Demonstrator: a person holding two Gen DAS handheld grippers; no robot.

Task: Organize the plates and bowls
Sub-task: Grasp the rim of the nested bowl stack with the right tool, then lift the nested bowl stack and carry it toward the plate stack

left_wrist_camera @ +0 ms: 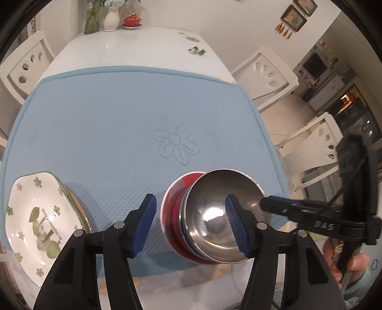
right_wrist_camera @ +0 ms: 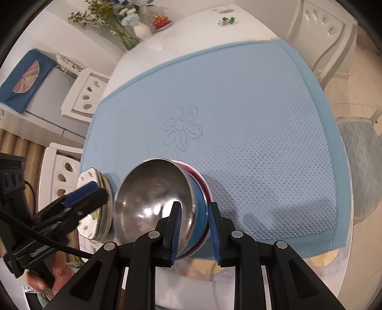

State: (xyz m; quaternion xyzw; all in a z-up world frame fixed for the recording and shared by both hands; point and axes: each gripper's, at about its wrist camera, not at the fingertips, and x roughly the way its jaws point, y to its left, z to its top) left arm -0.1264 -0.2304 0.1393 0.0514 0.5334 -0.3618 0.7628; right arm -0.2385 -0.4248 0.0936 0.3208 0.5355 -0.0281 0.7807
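A stack of nested bowls, a steel bowl on top of red and blue ones, stands near the front edge of the blue mat. My right gripper grips the stack's rim, one finger inside the steel bowl, one outside. My left gripper is open, its right pad over the steel bowl, holding nothing. A white floral plate on top of other plates lies at the mat's front left; it shows in the right wrist view behind the left gripper's fingers.
The white table carries vases, a red lidded cup and small wrappers at the far end. White chairs stand along both sides. The table's front edge is just below the bowls.
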